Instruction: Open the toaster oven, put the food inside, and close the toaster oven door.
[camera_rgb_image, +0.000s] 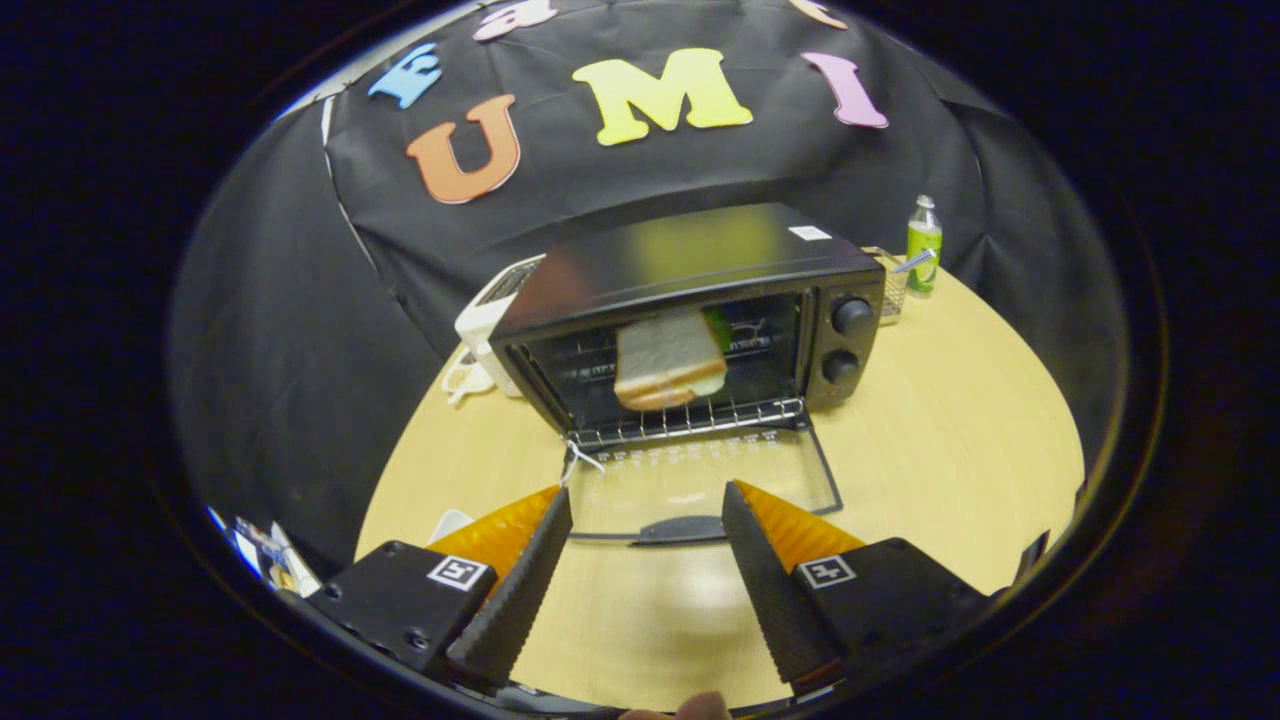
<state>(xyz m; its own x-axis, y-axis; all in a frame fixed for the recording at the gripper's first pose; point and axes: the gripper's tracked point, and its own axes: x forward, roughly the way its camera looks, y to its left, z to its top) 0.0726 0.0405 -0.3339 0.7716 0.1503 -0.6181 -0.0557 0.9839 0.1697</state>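
A black toaster oven stands on the round wooden table, its glass door folded down flat toward me. A sandwich of white bread rests on the wire rack inside the oven. The door's dark handle lies just ahead of my fingertips, about midway between them. My gripper is open, with nothing between the fingers. Two knobs sit on the oven's right panel.
A white appliance stands to the left behind the oven. A small green bottle and a wire holder are at the table's far right. Bare tabletop lies to the right of the oven door.
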